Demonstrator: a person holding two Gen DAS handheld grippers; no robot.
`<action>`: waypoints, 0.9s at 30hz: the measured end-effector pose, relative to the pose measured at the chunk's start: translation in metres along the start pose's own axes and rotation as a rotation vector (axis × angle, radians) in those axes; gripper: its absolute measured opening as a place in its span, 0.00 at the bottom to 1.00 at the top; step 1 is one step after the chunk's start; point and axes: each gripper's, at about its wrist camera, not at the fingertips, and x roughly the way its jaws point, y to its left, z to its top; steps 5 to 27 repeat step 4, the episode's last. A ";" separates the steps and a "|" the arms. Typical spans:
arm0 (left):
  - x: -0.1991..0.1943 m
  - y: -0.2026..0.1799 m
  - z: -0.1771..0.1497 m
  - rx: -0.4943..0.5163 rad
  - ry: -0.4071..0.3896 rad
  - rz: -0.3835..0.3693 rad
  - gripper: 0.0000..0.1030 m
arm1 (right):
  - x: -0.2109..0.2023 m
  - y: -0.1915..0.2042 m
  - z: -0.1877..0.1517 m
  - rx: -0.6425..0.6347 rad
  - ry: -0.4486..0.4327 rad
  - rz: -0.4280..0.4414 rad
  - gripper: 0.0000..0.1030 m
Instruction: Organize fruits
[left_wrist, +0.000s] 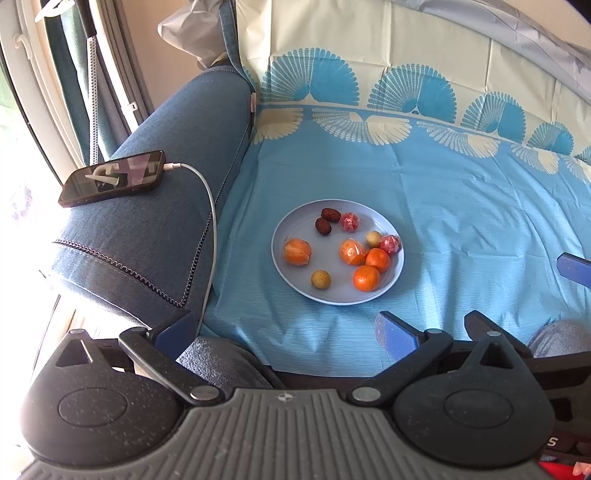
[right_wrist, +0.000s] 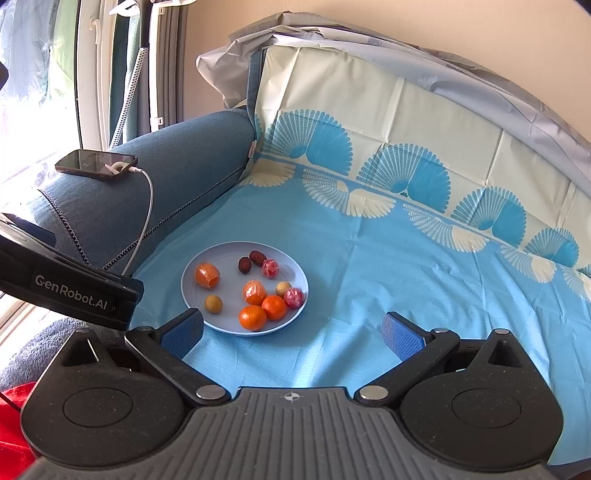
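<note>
Nearest the lens, the left gripper (left_wrist: 284, 334) is hanging over the blue cloth (left_wrist: 461, 221) with its tongs spread wide apart and gripping nothing. The right gripper (right_wrist: 291, 334) is doing likewise, its blue-padded tongs standing wide apart and empty; in its own view the plate's near rim is lying just beyond its left finger.

Farther out, the pale plate (left_wrist: 295, 225) is sitting on the cloth, carrying all the fruit. On the plate, seen from the left wrist, two bare oranges (left_wrist: 366, 277) are touching at 5 o'clock. A wrapped orange (left_wrist: 352, 252) is lying just right of centre, and another wrapped orange (left_wrist: 297, 252) is resting at 9 o'clock. One small yellow-green fruit (left_wrist: 320, 278) is sitting at 7 o'clock, another (left_wrist: 373, 239) at 3 o'clock, beside a wrapped pink sweet-like item (left_wrist: 390, 244). Two dark red dates (left_wrist: 326, 220) are lying at 12 o'clock, with a second pink wrapped item (left_wrist: 349, 222) just right of them.

Beyond, at 10 o'clock, a phone (left_wrist: 112, 178) is charging on the sofa armrest (left_wrist: 166, 221).
</note>
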 end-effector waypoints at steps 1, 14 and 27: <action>0.000 0.000 0.000 0.003 -0.002 0.004 1.00 | 0.000 0.000 0.000 0.001 -0.001 0.000 0.99; 0.002 0.000 0.000 0.004 0.003 0.008 1.00 | 0.000 0.000 0.001 0.004 -0.002 0.001 0.99; 0.002 0.000 0.000 0.004 0.003 0.008 1.00 | 0.000 0.000 0.001 0.004 -0.002 0.001 0.99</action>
